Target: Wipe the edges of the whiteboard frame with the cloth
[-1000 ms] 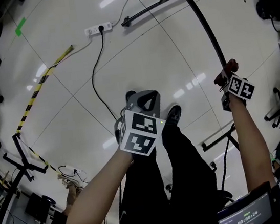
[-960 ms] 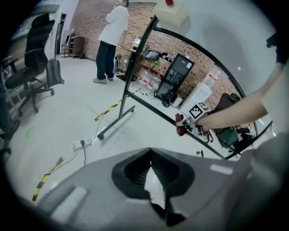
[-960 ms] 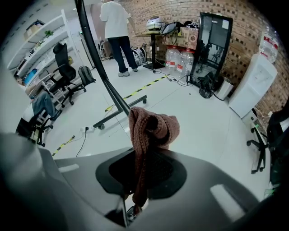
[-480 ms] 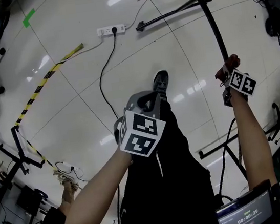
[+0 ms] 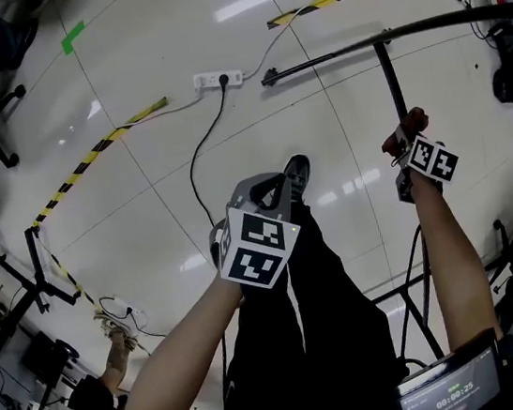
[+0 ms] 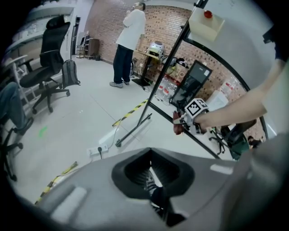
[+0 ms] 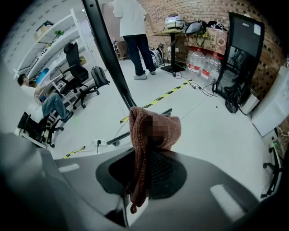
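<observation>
The right claw [image 5: 403, 145] is clamped on the reddish-brown knitted cloth [image 7: 151, 131]. The cloth bunches up out of the jaws, with a loose end hanging down between them. It sits at the black bar of the whiteboard frame [image 5: 394, 85], and in the right gripper view that bar rises just behind it. Whether the cloth actually presses on the bar is hard to tell.

The left claw [image 5: 269, 193] has its jaws closed with nothing between them. It is well apart from the frame bar, on its left, above the person's shoe [image 5: 297, 173]. A white power strip [image 5: 218, 80] lies on the floor [image 5: 144, 215], left of the frame's foot bar.
</observation>
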The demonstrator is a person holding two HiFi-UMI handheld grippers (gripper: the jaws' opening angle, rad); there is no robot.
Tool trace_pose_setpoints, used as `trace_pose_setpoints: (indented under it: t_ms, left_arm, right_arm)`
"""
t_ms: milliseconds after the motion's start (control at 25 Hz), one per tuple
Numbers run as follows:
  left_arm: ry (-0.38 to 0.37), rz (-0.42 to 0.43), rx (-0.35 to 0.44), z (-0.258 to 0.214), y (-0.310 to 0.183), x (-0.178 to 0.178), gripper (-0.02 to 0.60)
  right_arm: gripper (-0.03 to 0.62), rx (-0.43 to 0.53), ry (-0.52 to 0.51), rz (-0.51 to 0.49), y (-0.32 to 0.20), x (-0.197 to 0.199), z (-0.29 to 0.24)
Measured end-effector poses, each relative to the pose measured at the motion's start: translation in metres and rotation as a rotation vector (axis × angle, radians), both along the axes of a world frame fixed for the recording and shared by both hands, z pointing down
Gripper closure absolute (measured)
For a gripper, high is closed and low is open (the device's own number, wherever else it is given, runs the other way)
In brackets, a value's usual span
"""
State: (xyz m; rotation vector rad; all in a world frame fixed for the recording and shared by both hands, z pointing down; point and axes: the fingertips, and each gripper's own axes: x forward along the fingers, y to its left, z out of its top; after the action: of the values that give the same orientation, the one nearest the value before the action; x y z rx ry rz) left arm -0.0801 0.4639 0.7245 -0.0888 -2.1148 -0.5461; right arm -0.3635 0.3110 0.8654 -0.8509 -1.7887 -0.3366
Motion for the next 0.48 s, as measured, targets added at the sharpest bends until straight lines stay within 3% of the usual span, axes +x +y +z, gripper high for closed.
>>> trace_pose_setpoints:
  t_ms: [240,480]
  left_arm:
    - [-0.038,-0.028,-0.027,-0.013,0.024,-0.031,0.577]
    - [-0.061,-0.078,0.005,-0.017,0.050,-0.029,0.577]
  right_arm:
    - [0.536,-0.026,0.001,-0.063,0.044,-0.014,0.000]
    - [0.536,-0.026,-0.009,-0.062,0.069,-0.021,-0.001]
